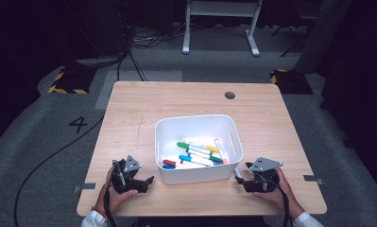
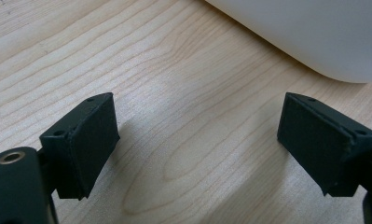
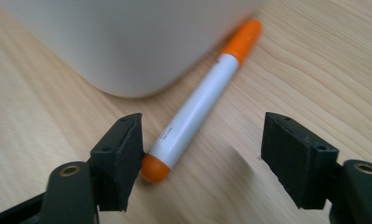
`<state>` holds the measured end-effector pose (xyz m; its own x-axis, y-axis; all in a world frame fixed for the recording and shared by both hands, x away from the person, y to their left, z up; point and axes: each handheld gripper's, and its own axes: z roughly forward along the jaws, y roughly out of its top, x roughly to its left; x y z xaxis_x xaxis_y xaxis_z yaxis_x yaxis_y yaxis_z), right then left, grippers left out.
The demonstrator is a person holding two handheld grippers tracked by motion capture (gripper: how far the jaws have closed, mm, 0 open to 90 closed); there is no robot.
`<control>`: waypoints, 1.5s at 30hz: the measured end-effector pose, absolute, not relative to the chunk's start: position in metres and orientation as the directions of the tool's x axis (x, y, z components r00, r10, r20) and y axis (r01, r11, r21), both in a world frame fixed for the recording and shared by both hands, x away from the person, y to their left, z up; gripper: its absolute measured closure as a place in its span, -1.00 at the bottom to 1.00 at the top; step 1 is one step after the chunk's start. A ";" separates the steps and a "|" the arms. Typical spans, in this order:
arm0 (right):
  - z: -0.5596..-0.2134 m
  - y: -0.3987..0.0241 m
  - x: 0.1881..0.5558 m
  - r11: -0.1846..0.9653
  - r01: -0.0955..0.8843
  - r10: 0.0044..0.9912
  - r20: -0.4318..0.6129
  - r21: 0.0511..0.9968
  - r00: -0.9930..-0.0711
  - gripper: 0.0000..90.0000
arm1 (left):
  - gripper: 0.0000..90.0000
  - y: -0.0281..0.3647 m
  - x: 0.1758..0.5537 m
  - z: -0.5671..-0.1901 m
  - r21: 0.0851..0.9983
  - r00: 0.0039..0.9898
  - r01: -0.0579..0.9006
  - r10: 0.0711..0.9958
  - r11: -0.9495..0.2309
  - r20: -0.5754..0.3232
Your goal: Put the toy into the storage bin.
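A white bin (image 1: 199, 146) holding several coloured markers (image 1: 199, 154) stands mid-surface (image 1: 143, 104), its curved corner just beside the orange-capped marker (image 3: 200, 103) lying on the wood. The right gripper (image 3: 202, 161) has its jaws open around the marker's near end, which lies against the left jaw. The left gripper (image 2: 197, 149) rests open over bare wood.

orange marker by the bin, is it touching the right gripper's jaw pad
Cannot tell. In the right gripper view the orange marker lies on the table with its rounded end right beside one pad of the open right gripper; no clear gap or contact shows.
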<state>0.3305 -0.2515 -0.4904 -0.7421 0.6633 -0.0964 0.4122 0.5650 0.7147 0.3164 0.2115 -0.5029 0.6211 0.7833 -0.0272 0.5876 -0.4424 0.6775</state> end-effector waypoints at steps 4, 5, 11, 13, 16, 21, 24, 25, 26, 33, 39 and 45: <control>-0.489 -0.265 0.335 0.539 0.431 0.689 -0.084 0.723 -0.720 -0.31 | -0.72 0.212 0.316 -0.503 0.677 0.621 0.588 0.783 -0.442 -0.028; -0.486 -0.273 0.340 0.518 0.439 0.709 -0.081 0.734 -0.701 -0.30 | -0.72 0.212 0.316 -0.503 0.678 0.621 0.588 0.783 -0.442 -0.027; -0.478 -0.278 0.358 0.502 0.439 0.716 -0.073 0.745 -0.695 -0.29 | -0.72 0.212 0.316 -0.503 0.677 0.621 0.588 0.783 -0.442 -0.027; -0.478 -0.277 0.365 0.502 0.443 0.714 -0.067 0.743 -0.697 -0.28 | -0.72 0.212 0.317 -0.503 0.677 0.622 0.586 0.782 -0.445 -0.025; -0.481 -0.277 0.381 0.505 0.459 0.733 -0.082 0.731 -0.676 -0.24 | -0.72 0.212 0.316 -0.503 0.677 0.621 0.588 0.783 -0.443 -0.027; -0.486 -0.278 0.396 0.497 0.496 0.751 -0.067 0.712 -0.657 -0.17 | -0.72 0.212 0.316 -0.503 0.677 0.621 0.588 0.783 -0.442 -0.027; -0.491 -0.279 0.408 0.477 0.521 0.766 -0.043 0.708 -0.641 -0.01 | -0.72 0.212 0.316 -0.503 0.677 0.621 0.588 0.783 -0.443 -0.027; -0.492 -0.279 0.410 0.475 0.532 0.774 -0.045 0.701 -0.632 0.03 | -0.72 0.212 0.316 -0.503 0.677 0.621 0.588 0.783 -0.442 -0.027; -0.492 -0.279 0.412 0.473 0.533 0.779 -0.051 0.702 -0.625 0.09 | -0.72 0.212 0.316 -0.503 0.677 0.621 0.588 0.783 -0.442 -0.028; -0.493 -0.283 0.422 0.430 0.559 0.798 -0.010 0.709 -0.602 0.42 | -0.72 0.212 0.316 -0.503 0.677 0.621 0.588 0.783 -0.442 -0.028; -0.492 -0.282 0.426 0.440 0.560 0.797 -0.019 0.703 -0.603 0.65 | -0.72 0.212 0.316 -0.503 0.677 0.621 0.588 0.783 -0.442 -0.027; -0.489 -0.285 0.422 0.452 0.537 0.780 -0.024 0.712 -0.626 0.67 | -0.72 0.212 0.316 -0.503 0.677 0.621 0.588 0.783 -0.442 -0.028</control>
